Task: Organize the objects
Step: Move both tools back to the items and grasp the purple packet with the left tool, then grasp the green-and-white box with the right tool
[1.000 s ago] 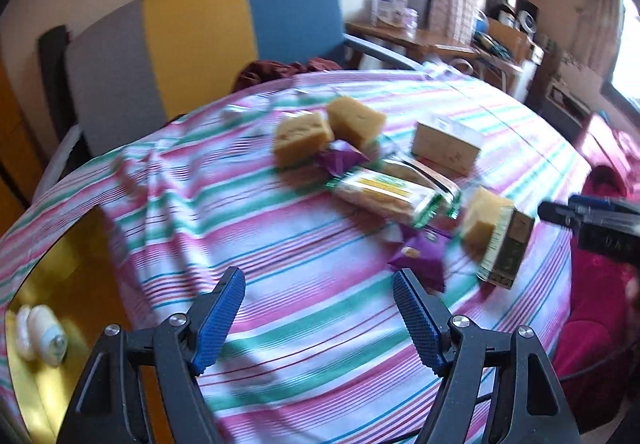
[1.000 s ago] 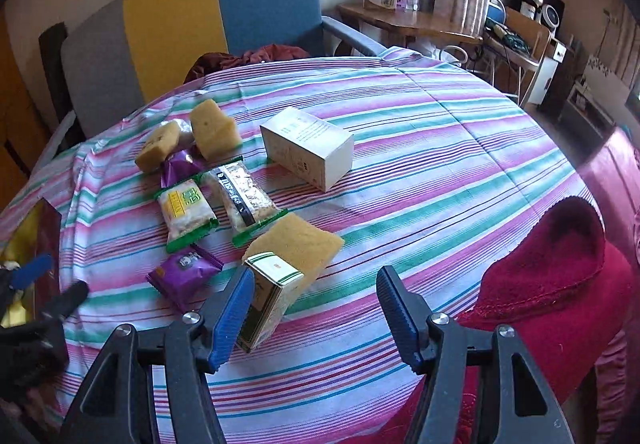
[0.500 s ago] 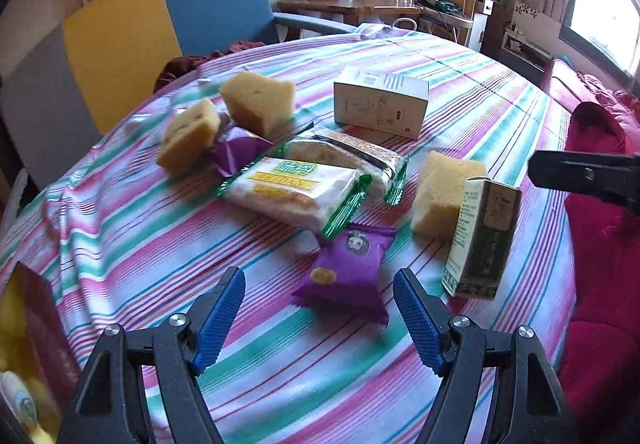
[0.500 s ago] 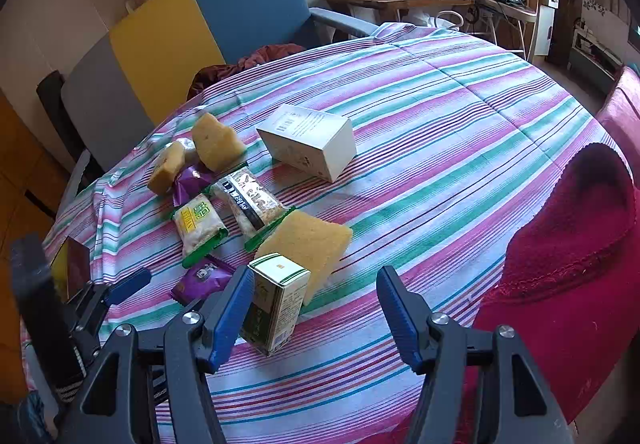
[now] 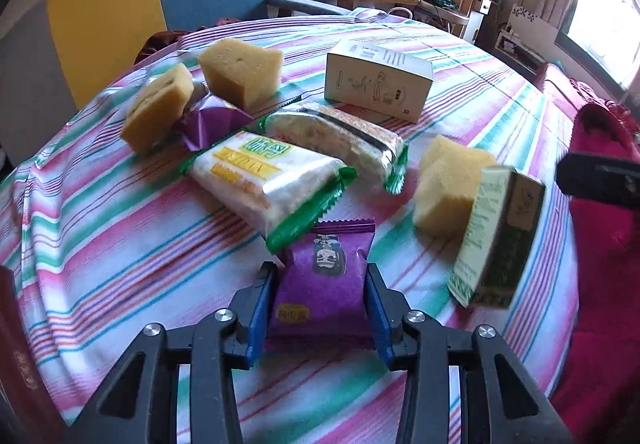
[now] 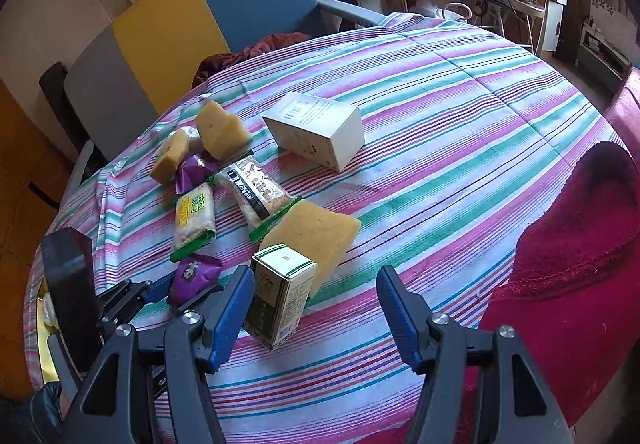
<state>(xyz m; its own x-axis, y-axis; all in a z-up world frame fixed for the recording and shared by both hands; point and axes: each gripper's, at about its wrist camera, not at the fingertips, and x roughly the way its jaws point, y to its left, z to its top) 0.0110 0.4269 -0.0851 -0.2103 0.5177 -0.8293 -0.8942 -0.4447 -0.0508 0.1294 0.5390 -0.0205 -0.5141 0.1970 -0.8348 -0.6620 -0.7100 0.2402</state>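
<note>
My left gripper (image 5: 320,302) is closing on the purple packet (image 5: 326,280) lying on the striped tablecloth (image 5: 120,236), pads touching its sides. My right gripper (image 6: 316,310) hangs half-wide, empty, beside the green carton (image 6: 278,300).

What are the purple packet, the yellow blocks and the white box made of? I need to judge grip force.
Purple packet: looks like thin glossy plastic film, with crimped ends; left gripper is closing around it. Yellow blocks: probably sponge foam, matte and pitted. White box: seemingly matte printed cardboard with crisp folded edges.
</note>
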